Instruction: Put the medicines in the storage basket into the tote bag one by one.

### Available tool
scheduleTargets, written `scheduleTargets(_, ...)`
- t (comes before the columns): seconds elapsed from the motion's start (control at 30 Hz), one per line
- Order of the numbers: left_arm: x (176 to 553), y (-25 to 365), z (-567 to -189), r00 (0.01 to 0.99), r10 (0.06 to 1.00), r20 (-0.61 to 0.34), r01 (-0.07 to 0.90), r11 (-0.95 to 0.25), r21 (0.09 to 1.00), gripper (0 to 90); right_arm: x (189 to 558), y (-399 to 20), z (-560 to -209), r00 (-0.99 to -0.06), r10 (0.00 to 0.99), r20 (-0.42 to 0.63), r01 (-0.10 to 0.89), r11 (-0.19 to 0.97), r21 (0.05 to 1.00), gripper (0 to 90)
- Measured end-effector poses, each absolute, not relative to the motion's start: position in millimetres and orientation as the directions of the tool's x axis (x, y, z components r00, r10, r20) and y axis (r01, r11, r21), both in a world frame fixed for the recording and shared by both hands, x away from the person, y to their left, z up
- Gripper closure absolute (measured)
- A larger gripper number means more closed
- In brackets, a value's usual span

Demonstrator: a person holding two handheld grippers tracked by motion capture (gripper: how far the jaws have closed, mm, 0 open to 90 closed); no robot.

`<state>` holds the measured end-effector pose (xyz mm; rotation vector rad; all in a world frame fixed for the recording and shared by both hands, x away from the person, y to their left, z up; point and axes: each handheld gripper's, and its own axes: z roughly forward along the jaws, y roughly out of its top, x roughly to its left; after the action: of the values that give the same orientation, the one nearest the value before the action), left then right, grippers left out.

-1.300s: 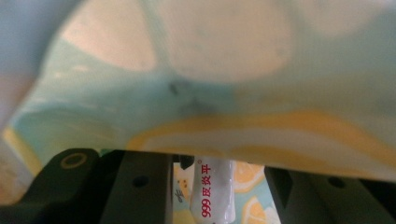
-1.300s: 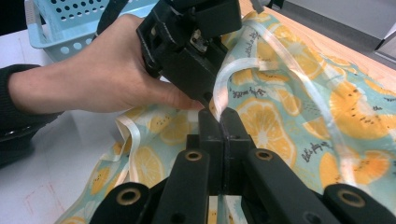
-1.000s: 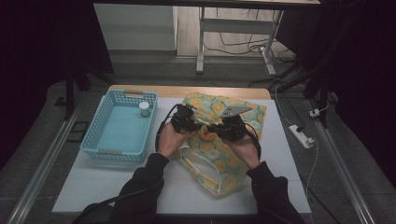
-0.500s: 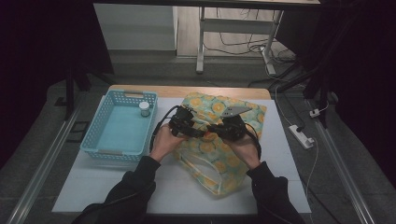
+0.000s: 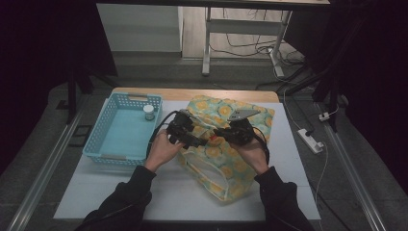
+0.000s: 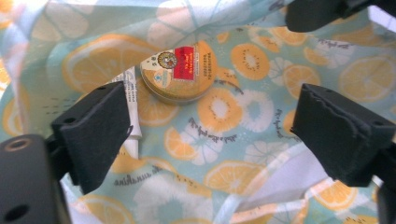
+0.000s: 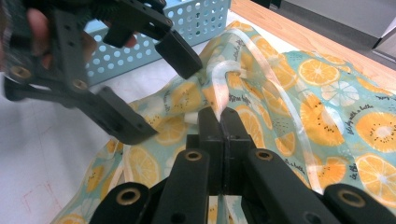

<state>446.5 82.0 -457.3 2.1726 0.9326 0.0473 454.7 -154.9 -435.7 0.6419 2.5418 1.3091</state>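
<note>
**Bag held open, tin dropped inside**

Nearest, the right gripper (image 7: 219,122) is clamped tight on the clear strap (image 7: 224,74) at the mouth of the orange-print bag (image 5: 226,159), holding it open. Just beyond, the left gripper (image 6: 210,126) has its jaws just spread wide, nothing between them, poised over the round tin (image 6: 180,72) lying inside the bag beside a white packet (image 6: 132,98). I'd judge the drop done; next comes another item. Farther left, the blue basket (image 5: 103,156) holds a small jar (image 5: 149,112), with loose bag fabric and the gripper's cable on the way.
</note>
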Motion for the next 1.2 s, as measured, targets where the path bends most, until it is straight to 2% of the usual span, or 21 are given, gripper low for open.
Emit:
scheduleTargets(0.13,442.4,90.7,-456.7,0.740,0.631,-0.234,0.598,-0.459,0.657,3.0,454.2,-154.4,-435.7,-0.884,0.467,0.011,0.280,0.512,0.812,89.9)
scheduleTargets(0.33,436.8,107.1,-456.4,0.739,0.640,-0.210,0.587,-0.459,0.667,0.1,453.3,-153.3,-435.3,-0.886,0.464,0.011,0.278,0.512,0.812,89.9)
scheduleTargets(1.2,440.8,210.1,-440.3,0.616,0.769,-0.171,0.619,-0.339,0.708,0.0,453.6,-149.4,-440.2,-0.889,0.458,0.011,0.281,0.528,0.801,89.8)
